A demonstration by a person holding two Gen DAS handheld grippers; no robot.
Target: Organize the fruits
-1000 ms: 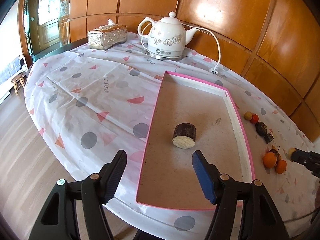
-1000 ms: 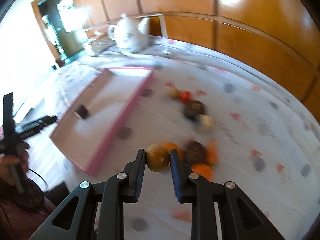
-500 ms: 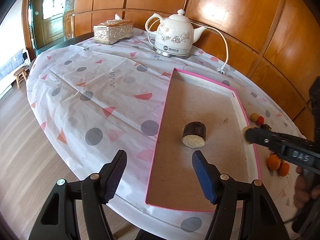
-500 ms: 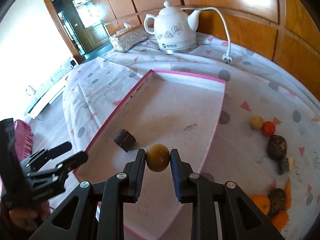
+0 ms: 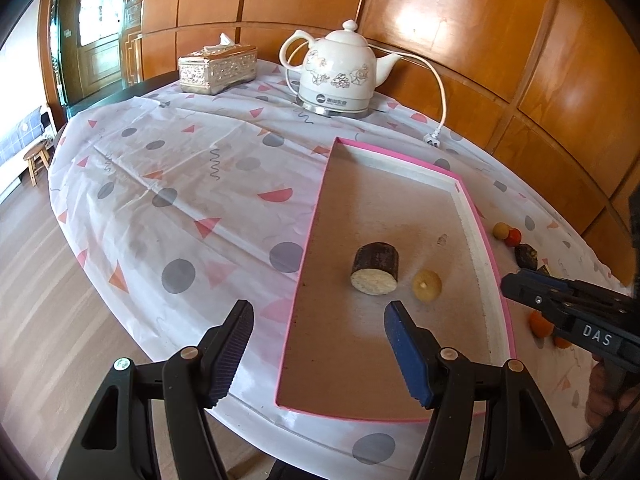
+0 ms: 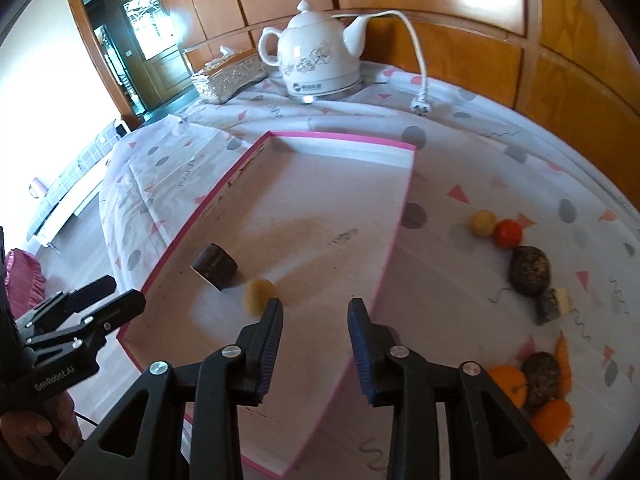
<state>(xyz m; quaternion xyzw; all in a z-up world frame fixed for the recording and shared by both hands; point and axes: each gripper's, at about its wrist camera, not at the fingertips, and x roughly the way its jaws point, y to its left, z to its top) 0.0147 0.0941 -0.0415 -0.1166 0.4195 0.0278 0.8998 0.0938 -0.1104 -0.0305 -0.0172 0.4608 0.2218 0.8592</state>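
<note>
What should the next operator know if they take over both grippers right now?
Left gripper: open, empty, hovering at the near end of the pink tray.
Right gripper: open, empty, above the tray.
In the tray: dark cut log piece and small tan round fruit, close together.
Left on the tablecloth, right of the tray: yellow ball, red fruit, brown tuber, small cut piece, and the orange pile.

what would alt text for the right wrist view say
The open right gripper hovers over a pink-rimmed tray holding a small yellow fruit and a dark cut chunk. More fruits lie on the tablecloth to the right.
</note>
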